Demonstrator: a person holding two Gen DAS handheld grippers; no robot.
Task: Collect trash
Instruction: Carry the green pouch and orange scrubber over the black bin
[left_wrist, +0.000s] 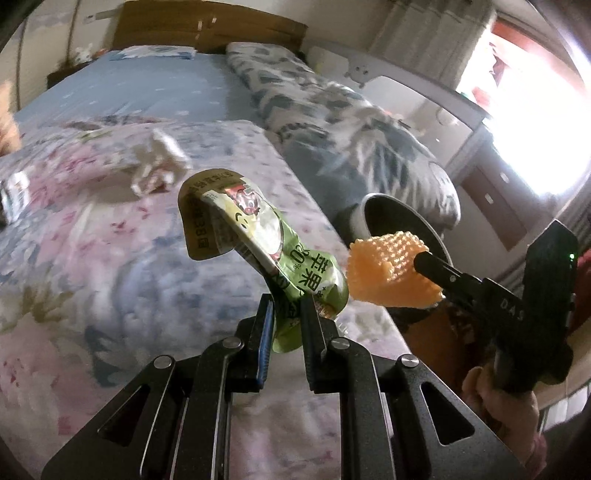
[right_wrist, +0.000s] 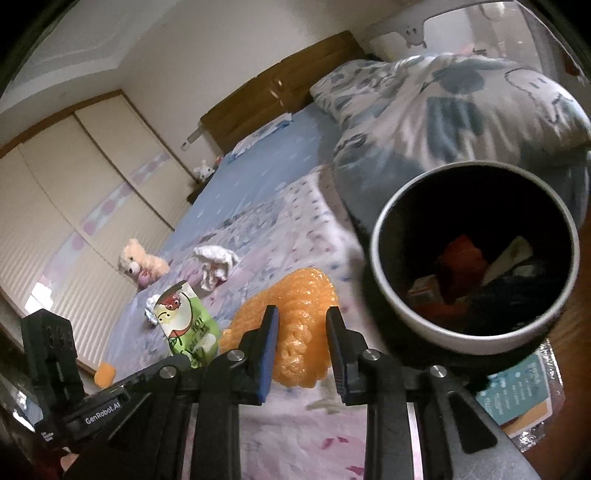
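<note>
Green wrapper (left_wrist: 258, 254) clamped in left gripper (left_wrist: 288, 314), orange foam net (right_wrist: 291, 332) pinched in right gripper (right_wrist: 301, 325), both near bin (right_wrist: 391, 295) (already partly filled). Crumpled tissue (right_wrist: 216, 264) left on bed, farther from bin.

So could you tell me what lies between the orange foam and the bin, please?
Nothing but bare floral bedspread: in the right wrist view, the foam in the right gripper sits just left of the bin, with only quilt showing between.
</note>
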